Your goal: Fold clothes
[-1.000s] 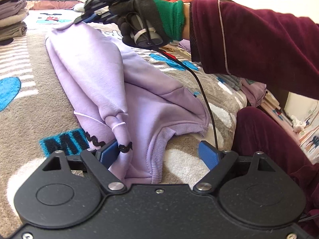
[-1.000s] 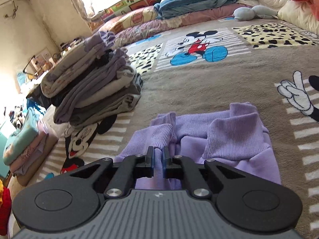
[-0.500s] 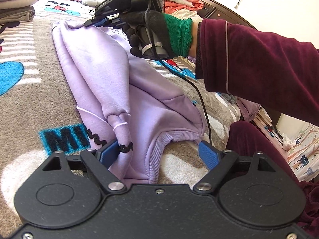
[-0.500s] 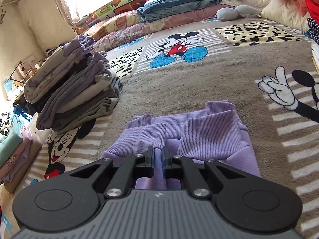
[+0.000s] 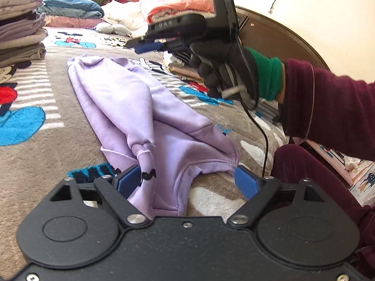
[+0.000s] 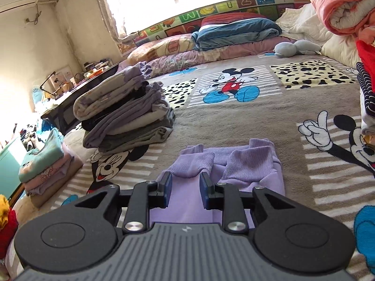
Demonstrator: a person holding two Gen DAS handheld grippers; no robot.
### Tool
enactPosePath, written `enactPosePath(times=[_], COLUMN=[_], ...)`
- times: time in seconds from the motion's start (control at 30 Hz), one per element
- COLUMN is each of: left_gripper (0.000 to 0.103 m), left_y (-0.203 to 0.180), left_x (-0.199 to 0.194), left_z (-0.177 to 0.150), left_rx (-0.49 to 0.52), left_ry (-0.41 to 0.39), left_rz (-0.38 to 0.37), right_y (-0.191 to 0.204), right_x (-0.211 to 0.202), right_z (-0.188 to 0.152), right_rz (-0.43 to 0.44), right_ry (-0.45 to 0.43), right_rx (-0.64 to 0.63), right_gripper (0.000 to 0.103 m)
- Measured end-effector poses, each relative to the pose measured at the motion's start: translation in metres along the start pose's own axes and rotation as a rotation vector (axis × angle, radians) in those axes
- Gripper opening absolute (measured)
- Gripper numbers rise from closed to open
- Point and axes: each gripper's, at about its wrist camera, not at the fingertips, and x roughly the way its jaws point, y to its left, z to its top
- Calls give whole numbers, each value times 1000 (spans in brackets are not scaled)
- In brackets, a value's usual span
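Note:
A lilac sweatshirt (image 5: pixel 140 107) lies folded lengthwise on the cartoon-print blanket (image 5: pixel 35 154), its ribbed cuffs (image 6: pixel 248 161) at the far end. My left gripper (image 5: pixel 187 182) stands open at the near hem, and a fold of fabric lies against its left pad (image 5: pixel 127 182) only. In the left wrist view my right gripper (image 5: pixel 138 45) hovers above the far end, held by a black-gloved hand (image 5: pixel 218 65). Through its own camera the right gripper (image 6: pixel 185 192) has its jaws opening, with the lilac cloth lying below them and nothing pinched.
A tall stack of folded clothes (image 6: pixel 126 117) stands left of the sweatshirt, and a smaller stack (image 6: pixel 44 164) sits nearer the bed edge. Bedding (image 6: pixel 234 32) lines the back and an orange pile (image 5: pixel 178 9) the right. A black cable (image 5: pixel 264 140) hangs by the person's knee (image 5: pixel 309 164).
The right gripper has let go of the lilac cuff end, parted its jaws, and lifted up and away from the cloth. The left gripper stays open at the hem.

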Motion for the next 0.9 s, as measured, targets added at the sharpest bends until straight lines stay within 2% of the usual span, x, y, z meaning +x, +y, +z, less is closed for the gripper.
enactPosePath(times=[0.13, 0.2, 0.33, 0.43, 0.5, 0.6, 0.67, 0.77, 0.83, 0.9], left_gripper=[87, 87, 87, 87, 87, 87, 87, 87, 87, 87], left_y=[-8, -15, -21, -15, -14, -12, -11, -16, -20, -21], left_x=[-6, 0, 24, 47, 54, 49, 41, 27, 28, 36], left_z=[6, 7, 6, 0, -6, -10, -9, -4, 3, 8], left_rx=[42, 85, 156, 162, 186, 185, 178, 193, 213, 222], left_ry=[-115, -122, -40, 83, 138, 151, 123, 20, -51, -75], left_rz=[13, 9, 62, 133, 175, 169, 172, 172, 165, 152], right_y=[24, 37, 63, 71, 68, 60, 59, 60, 58, 52], right_x=[-21, -27, -31, -26, -19, -7, -6, -14, -26, -32], right_z=[-33, -50, -81, -92, -97, -105, -109, -108, -103, -95], right_rz=[76, 123, 200, 220, 221, 205, 207, 215, 228, 221], right_ry=[47, 77, 140, 165, 193, 239, 234, 198, 152, 118], right_rx=[-116, -171, -260, -265, -245, -216, -208, -210, -206, -196], right_gripper=[30, 30, 30, 30, 30, 29, 29, 29, 29, 29])
